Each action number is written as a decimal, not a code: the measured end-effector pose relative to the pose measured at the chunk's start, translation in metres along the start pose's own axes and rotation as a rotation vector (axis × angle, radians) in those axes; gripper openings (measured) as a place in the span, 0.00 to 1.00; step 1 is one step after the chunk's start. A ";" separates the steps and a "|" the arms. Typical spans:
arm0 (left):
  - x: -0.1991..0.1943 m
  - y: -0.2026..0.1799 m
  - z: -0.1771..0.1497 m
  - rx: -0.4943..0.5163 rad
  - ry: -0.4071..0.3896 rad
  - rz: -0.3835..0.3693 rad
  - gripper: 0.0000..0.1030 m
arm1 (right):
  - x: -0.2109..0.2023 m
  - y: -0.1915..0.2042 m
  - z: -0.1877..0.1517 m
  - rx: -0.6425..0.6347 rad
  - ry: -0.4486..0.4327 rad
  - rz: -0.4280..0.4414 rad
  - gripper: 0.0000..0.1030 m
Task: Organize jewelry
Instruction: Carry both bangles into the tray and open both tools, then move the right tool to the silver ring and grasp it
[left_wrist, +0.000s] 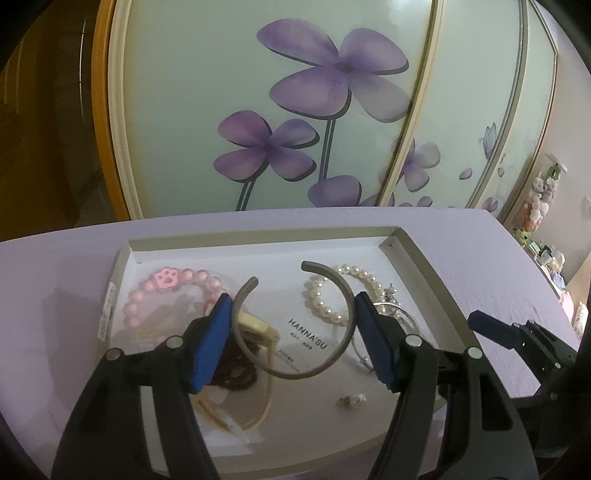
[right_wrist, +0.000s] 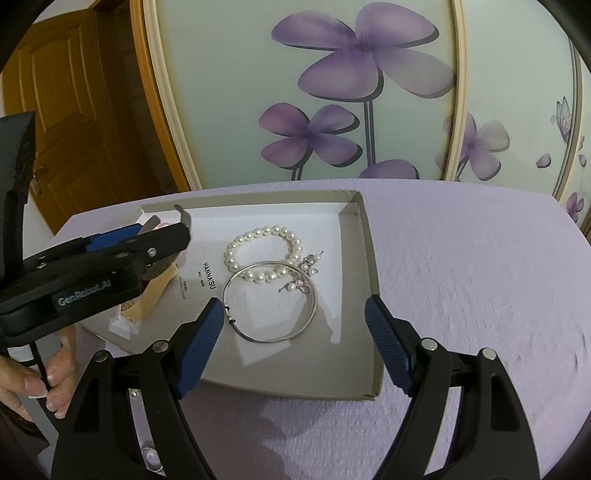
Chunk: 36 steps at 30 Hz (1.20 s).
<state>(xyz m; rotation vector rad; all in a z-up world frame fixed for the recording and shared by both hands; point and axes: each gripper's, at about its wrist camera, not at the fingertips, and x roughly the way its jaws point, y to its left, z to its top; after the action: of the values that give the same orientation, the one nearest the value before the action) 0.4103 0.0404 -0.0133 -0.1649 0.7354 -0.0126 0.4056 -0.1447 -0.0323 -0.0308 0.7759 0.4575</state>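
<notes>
Left gripper (left_wrist: 291, 332) nearest, clamped on grey open bangle (left_wrist: 345, 291), both pads pressing its sides, above box. Right gripper (right_wrist: 295, 332) spread wide, nothing between pads, over box's near right corner. Lilac tabletop (right_wrist: 461, 277) under all. Shallow white box (left_wrist: 406, 251) holding pink bead bracelet (left_wrist: 147, 288) at left, pearl bracelet (right_wrist: 266, 254) at middle, thin silver bangle (right_wrist: 277, 299) overlapping pearls, small pearl earring (left_wrist: 351, 400) near front.

You can read "HANNA'SU" printed on the white floor of the box (left_wrist: 266, 254), with small print beneath it too fine to make out. "GenRobot.AI" stands on the left gripper (right_wrist: 168, 227), at your left.
</notes>
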 end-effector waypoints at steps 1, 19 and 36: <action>0.002 -0.001 0.001 -0.002 0.006 0.000 0.65 | 0.000 0.000 0.000 -0.001 0.001 0.001 0.78; -0.093 0.061 -0.029 -0.073 -0.109 0.126 0.80 | -0.037 0.017 -0.032 -0.023 -0.004 0.041 0.78; -0.162 0.082 -0.098 -0.085 -0.119 0.172 0.83 | -0.065 0.074 -0.087 -0.124 0.064 0.117 0.61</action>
<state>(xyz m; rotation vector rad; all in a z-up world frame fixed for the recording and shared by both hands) 0.2210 0.1181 0.0110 -0.1818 0.6295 0.1908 0.2766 -0.1195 -0.0395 -0.1162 0.8141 0.6179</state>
